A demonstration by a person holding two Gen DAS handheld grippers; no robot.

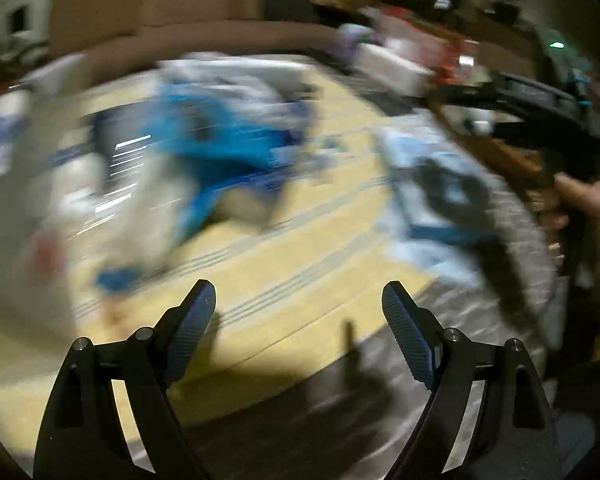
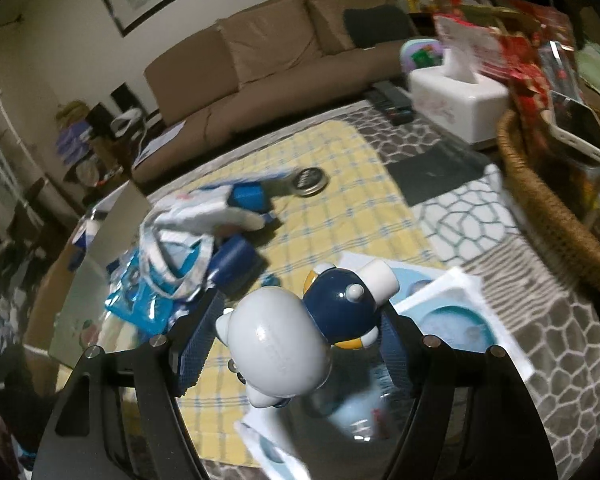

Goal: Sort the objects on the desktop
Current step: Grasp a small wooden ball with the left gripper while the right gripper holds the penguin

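My right gripper (image 2: 300,304) is shut on a white and navy toy figure (image 2: 284,344), held above a white box with a pale blue insert (image 2: 452,320). A heap of blue and white bags (image 2: 180,256) lies left on the yellow checked cloth (image 2: 340,220), and a round metal lid (image 2: 310,180) lies behind it. The left wrist view is smeared by motion. There my left gripper (image 1: 298,286) is open over the yellow cloth (image 1: 280,300) with nothing between its fingers. The blue and white heap (image 1: 220,148) is a blur ahead on the left.
A white tissue box (image 2: 456,100), remotes (image 2: 392,104) and a dark mat (image 2: 432,172) sit at the back. A wicker basket (image 2: 540,200) full of packets stands on the right. A brown sofa (image 2: 268,60) runs behind the table. A hand (image 1: 592,208) grips the other tool at the right.
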